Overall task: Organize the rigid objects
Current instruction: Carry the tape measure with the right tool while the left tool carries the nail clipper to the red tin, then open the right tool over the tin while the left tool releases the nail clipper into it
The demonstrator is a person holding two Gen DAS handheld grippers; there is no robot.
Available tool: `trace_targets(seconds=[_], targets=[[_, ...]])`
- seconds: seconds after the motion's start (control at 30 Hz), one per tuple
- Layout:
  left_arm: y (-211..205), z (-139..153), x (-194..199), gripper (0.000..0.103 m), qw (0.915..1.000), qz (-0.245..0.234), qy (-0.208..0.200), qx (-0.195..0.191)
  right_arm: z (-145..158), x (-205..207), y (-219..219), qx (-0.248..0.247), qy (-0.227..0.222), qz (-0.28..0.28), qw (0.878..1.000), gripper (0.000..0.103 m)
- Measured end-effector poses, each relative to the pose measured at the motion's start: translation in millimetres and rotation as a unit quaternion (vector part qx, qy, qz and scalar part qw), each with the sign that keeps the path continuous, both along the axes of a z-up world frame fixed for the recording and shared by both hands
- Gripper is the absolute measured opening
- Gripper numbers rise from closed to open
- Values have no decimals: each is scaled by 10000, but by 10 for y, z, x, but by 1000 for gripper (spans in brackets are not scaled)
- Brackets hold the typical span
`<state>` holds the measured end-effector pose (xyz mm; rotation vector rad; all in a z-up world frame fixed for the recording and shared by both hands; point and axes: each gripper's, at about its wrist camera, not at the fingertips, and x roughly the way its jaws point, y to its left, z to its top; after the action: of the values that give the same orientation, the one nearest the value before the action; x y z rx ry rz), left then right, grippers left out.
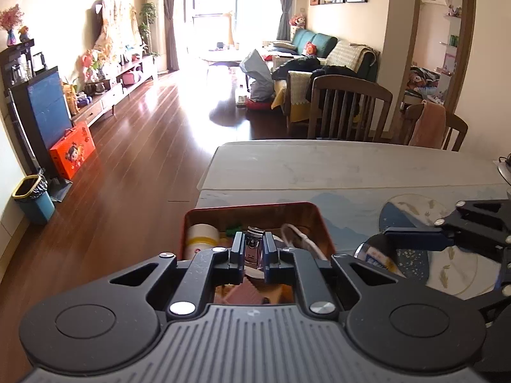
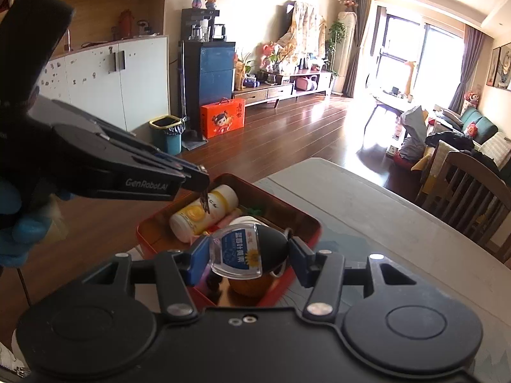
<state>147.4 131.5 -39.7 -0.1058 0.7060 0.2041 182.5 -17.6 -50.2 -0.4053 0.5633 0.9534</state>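
**Both grippers loaded above the red tin**

At the table's near corner sits a red tin (image 2: 306,223), a shallow rounded-corner rectangle with a glossy metal wall, its long axis running away from the cameras toward the bright window. Inside it lies a white bottle (image 2: 204,214) with yellow bands, a smooth cylinder on its side, its long axis slanting across the tin's far-left end. A white cable (image 1: 303,239) curls by the right wall, and other bits in the tin are too small to tell.

The left gripper (image 1: 254,249) is pinched almost fully together on a shiny metal clipper (image 1: 254,245), a narrow flat piece held with its long axis pointing forward along the fingers, above the tin.

The right gripper (image 2: 246,255) stands partly apart, its blue pads pressing the sides of a dark bottle (image 2: 242,252) with a clear glossy cap and a blue label. The bottle hangs over the tin's near end, its long axis crosswise between the pads, cap to the left.

The table (image 1: 351,166) is pale, marble-like stone with a printed mat.
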Motion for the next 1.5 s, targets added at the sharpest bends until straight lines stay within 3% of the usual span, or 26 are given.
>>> trace_targets(seconds=[0.33, 0.63, 1.07, 1.5], targets=[[472, -194, 275, 11, 9992, -209, 257, -209, -247, 66, 545, -445, -20, -64, 9990, 53], [605, -480, 566, 11, 9962, -535, 662, -201, -498, 156, 867, -822, 0, -88, 9966, 53], [607, -792, 715, 11, 9923, -702, 978, -273, -618, 243, 971, -1018, 356, -156, 9940, 53], [666, -785, 686, 11, 9925, -643, 943, -426, -554, 199, 926, -887, 400, -223, 9950, 57]])
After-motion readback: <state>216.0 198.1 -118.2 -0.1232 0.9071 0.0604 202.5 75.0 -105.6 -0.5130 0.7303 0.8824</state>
